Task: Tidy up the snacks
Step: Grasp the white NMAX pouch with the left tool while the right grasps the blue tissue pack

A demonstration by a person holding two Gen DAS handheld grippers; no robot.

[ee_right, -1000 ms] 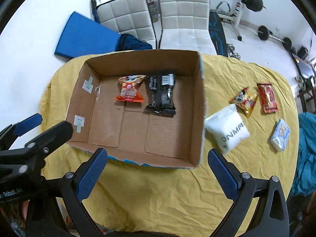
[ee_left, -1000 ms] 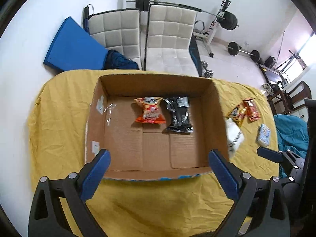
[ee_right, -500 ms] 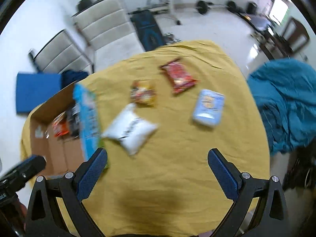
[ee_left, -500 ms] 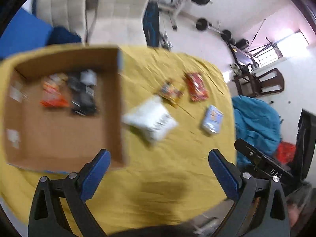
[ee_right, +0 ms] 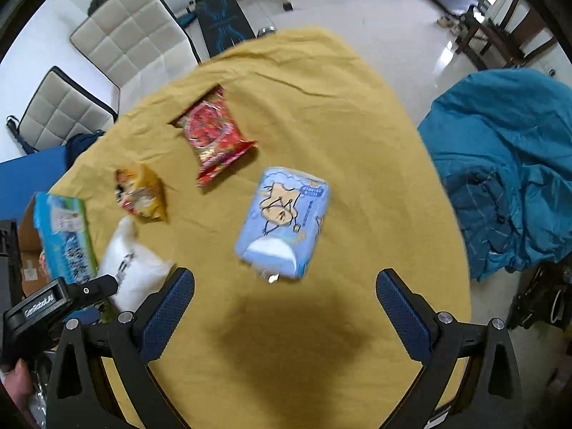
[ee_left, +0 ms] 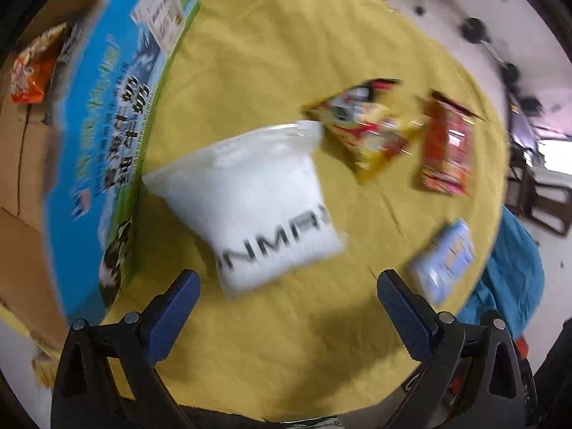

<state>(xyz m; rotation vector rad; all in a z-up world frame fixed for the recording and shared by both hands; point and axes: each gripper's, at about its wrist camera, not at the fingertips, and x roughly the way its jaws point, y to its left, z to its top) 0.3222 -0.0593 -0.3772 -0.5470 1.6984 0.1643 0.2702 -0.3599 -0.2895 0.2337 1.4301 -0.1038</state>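
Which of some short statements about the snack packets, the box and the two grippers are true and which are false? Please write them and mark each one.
1. The white pouch lies on the yellow cloth, outside the cardboard box. True.
2. The right gripper is shut on the light blue packet. False: its jaws are wide apart and empty, and the packet lies on the cloth ahead of them.
3. An orange packet lies inside the box. True.
4. The red packet lies inside the box. False: it lies on the cloth, beside the yellow packet.
5. The left gripper is open. True.
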